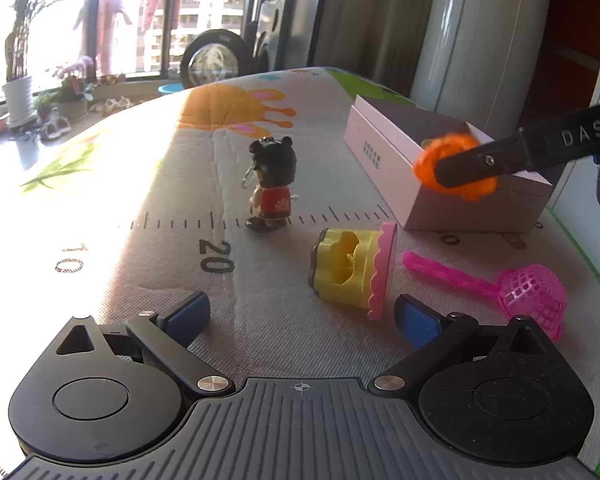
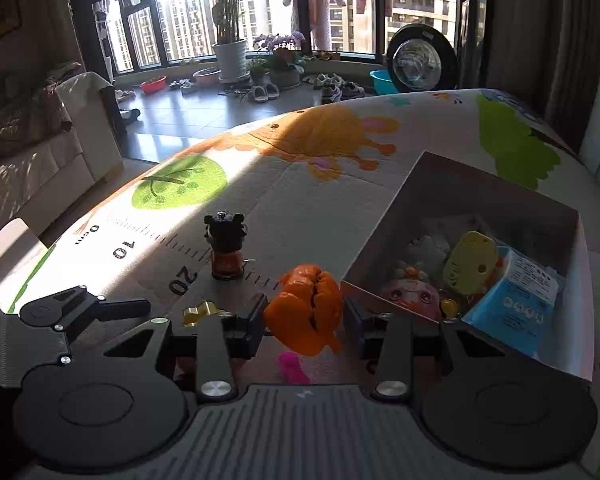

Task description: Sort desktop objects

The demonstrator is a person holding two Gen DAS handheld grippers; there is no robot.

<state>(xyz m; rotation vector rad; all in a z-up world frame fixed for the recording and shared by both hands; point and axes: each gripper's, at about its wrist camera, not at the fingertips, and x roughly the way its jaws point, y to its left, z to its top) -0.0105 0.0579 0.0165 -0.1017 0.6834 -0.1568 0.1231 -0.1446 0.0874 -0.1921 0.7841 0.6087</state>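
Observation:
My right gripper point(image 2: 304, 320) is shut on an orange toy point(image 2: 306, 312) and holds it above the mat, just left of the white box point(image 2: 384, 224). It also shows in the left wrist view, where the orange toy point(image 1: 428, 160) hangs at the near edge of the box point(image 1: 384, 168). The box holds several items, among them a yellow toy point(image 2: 470, 262) and a blue packet point(image 2: 516, 300). My left gripper point(image 1: 300, 316) is open and empty, low over the mat. A yellow and pink toy point(image 1: 352, 272) lies on its side just ahead of it. A small bear figure point(image 1: 272, 184) stands farther back.
A pink net scoop point(image 1: 528, 292) lies on the mat to the right of the yellow and pink toy. The patterned play mat point(image 1: 180, 184) covers the table. The table's right edge runs close behind the box. A sofa point(image 2: 40, 152) stands off to the left.

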